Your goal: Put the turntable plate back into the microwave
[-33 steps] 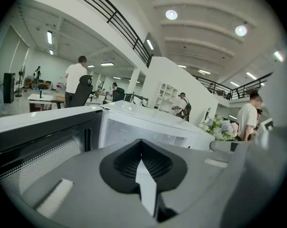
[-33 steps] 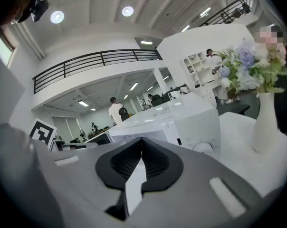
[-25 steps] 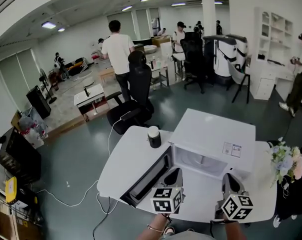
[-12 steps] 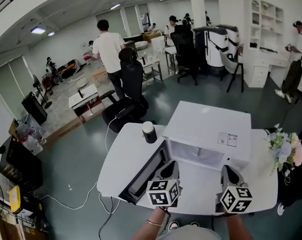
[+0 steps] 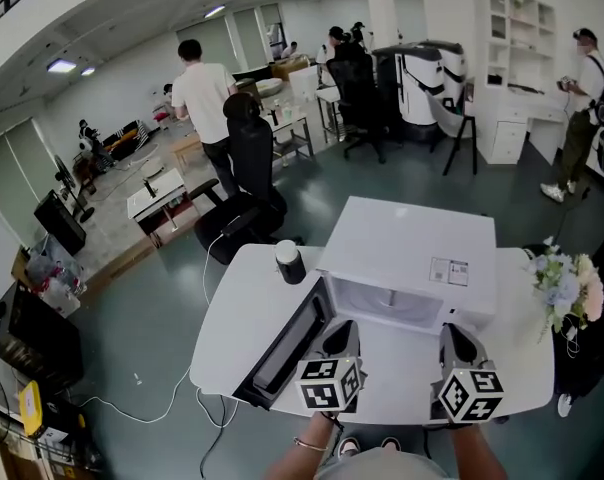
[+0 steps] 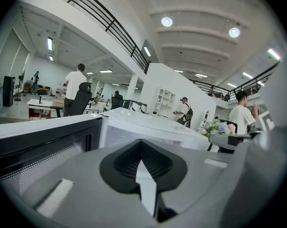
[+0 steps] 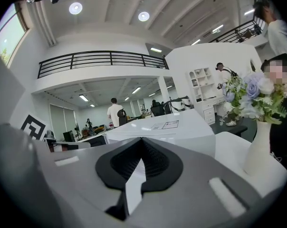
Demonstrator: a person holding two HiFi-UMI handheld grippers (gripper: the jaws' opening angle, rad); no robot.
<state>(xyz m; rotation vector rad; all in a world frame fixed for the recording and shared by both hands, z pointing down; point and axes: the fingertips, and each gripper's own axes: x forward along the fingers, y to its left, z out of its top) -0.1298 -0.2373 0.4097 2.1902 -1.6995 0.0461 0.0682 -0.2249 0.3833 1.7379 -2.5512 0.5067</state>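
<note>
Pale desk [image 5: 232, 313] surface is taken up at its near edge by the left tongs [image 5: 343, 330] and the right tongs [image 5: 455, 332], side by side, both closed tight on nothing. Beyond them the microwave [image 5: 412, 253] is set at the desk's middle, its door [image 5: 287, 346] swung open toward the left edge; the turntable plate cannot be made out inside. A dark cup [image 5: 289, 262] is placed near the far edge.

Shows a rounded white surface [image 5: 232, 318] carrying a dark cylinder with a pale top [image 5: 289, 262] near its far edge and a bouquet in a white vase [image 5: 564, 288] at its right edge. Beyond, takes in a black office chair [image 5: 250, 158], a person in a white shirt [image 5: 204, 103] standing just behind it, white shelving [image 5: 517, 28], and a white cable [image 5: 152, 403] trailing over the grey floor.
</note>
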